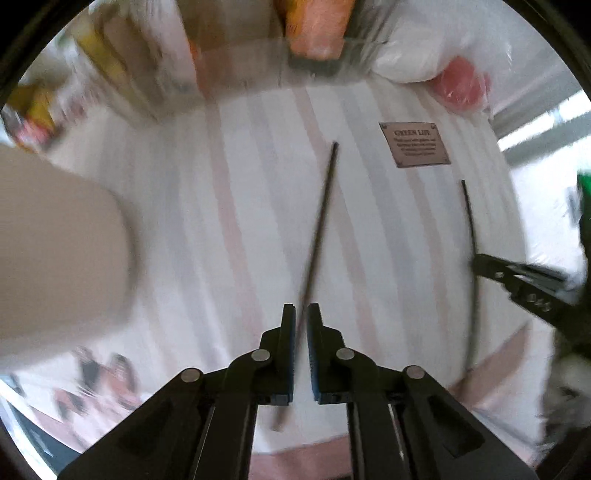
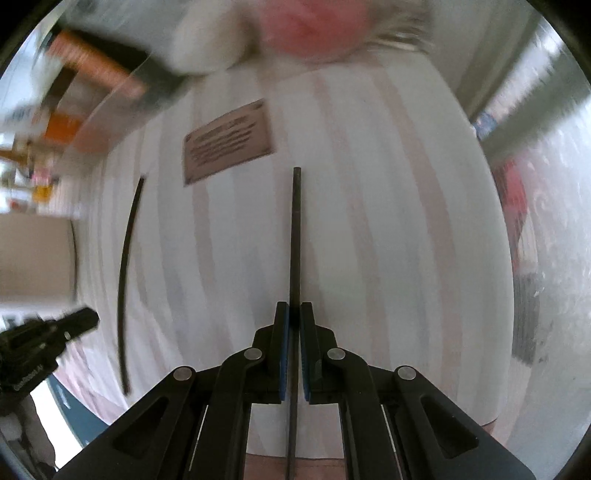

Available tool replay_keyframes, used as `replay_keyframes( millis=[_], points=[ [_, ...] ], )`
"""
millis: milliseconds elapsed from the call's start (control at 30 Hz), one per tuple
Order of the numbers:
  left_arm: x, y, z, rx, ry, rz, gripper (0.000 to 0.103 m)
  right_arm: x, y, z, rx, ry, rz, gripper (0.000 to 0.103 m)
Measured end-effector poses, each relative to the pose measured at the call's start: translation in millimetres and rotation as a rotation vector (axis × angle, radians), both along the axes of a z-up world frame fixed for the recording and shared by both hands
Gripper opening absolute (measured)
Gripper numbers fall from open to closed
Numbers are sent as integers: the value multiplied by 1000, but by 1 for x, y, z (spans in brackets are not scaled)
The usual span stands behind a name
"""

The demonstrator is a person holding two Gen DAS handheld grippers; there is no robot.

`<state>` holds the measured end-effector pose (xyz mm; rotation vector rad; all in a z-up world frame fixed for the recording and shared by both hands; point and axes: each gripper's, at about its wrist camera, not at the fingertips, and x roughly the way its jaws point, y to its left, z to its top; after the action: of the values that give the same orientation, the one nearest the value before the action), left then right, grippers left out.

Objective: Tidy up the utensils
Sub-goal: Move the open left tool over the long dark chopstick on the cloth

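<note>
Two thin black chopsticks lie over a striped placemat [image 1: 240, 221]. My left gripper [image 1: 301, 314] points down with its jaws nearly together. One chopstick [image 1: 321, 221] shows slanted in the narrow gap, thin, with a sliver of mat beside it. In the right wrist view this chopstick [image 2: 125, 266] lies a little apart from the left gripper [image 2: 94, 319], so nothing is held there. My right gripper [image 2: 294, 310] is shut on the other chopstick [image 2: 296, 229], which runs straight ahead between its blue pads. That right gripper [image 1: 478, 263] and its chopstick [image 1: 470, 221] also appear at the right of the left wrist view.
A brown label [image 1: 414, 144] is sewn on the placemat's far part. A large beige object [image 1: 55, 240] stands blurred at the left. Along the far edge are an orange box [image 1: 317, 29], white bags and a red item [image 1: 460, 86]. Something green [image 1: 583, 192] is at the right edge.
</note>
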<state>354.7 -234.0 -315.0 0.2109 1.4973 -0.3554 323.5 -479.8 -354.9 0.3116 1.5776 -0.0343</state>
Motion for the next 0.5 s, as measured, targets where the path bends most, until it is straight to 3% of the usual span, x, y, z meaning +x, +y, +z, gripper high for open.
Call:
replay_keyframes(
  millis=[67,100,167,367,433,500],
  points=[
    [-4,-9,1,51,-26,-84,18,-3,8,0,-5,8,25,6],
    [4,-15,-9,85,-31,-116,35,-5,11,0,-11,10,31,6],
    [2,-20,-18,98,-27,-162,53,-8,13,-1,-15,13,31,6],
    [4,-37,-50,128,-34,-207,48,-11,16,-2,-22,20,27,6],
    [-5,-39,-50,77,-21,-156,18,-8,17,-2,-26,21,34,6],
    [-8,-34,-49,73,-11,-116,7,-7,20,-3,-31,20,51,6]
  ],
)
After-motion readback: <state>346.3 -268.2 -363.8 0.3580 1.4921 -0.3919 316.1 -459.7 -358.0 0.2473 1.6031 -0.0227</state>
